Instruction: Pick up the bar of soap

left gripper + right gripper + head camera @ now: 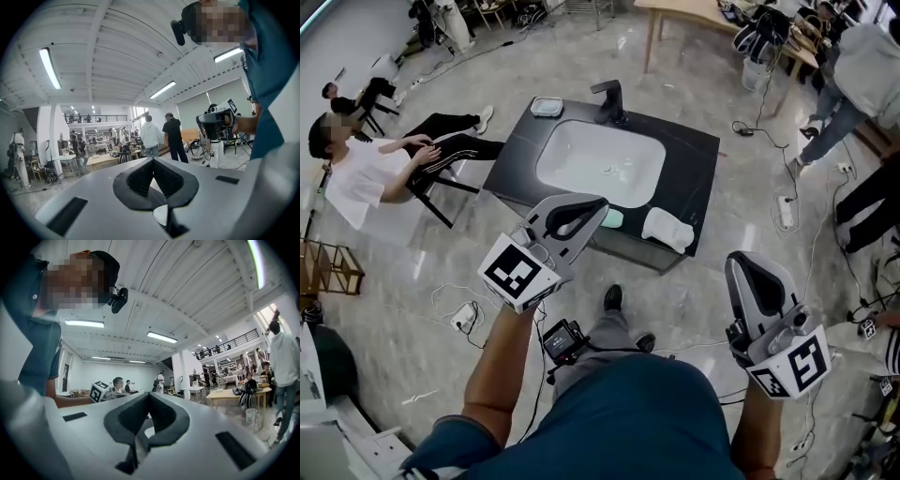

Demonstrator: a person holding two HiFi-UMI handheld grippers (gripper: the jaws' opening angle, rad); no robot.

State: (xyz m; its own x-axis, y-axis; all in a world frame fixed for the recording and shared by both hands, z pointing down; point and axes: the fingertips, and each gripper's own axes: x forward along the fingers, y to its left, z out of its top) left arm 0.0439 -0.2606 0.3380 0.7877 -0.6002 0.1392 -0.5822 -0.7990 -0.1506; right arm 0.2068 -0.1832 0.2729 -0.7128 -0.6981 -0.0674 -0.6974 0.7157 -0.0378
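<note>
Teal shirt [623, 422] at bottom of head view, both bare forearms reaching up and out from it, one handheld tool each. Left forearm [497, 375] angled up toward middle of frame; left gripper [592, 211] held over the floor in front of the bench [698, 159], marker cube toward the wearer, tip pointing at the bench's near edge. Right forearm [759, 427] near-vertical in frame; right gripper [742, 265] held out to the right, well apart from the bench, tip pointing away from the wearer.

Left gripper view: left gripper [152, 160] roughly level, looking across the hall at ceiling, tables and standing people; jaws brought together at the tip, nothing between them. Right gripper [218, 122] visible there at right, held in a hand.

Right gripper view: right gripper [149, 394] likewise level, jaws fully together, nothing held. Left gripper's marker cube visible at left.

Bench: dark top with white basin [600, 159], black faucet [609, 101] at the far rim, small tray [547, 107] at the far left corner, folded white cloth [667, 230] at the near edge. Pale green bar of soap [614, 218] on the near edge just left of the cloth, partly covered in frame by the left gripper's tip; neither gripper touching it.

Seated person in white shirt [366, 178] on a chair left of the bench. Cables across the floor [412, 309].
</note>
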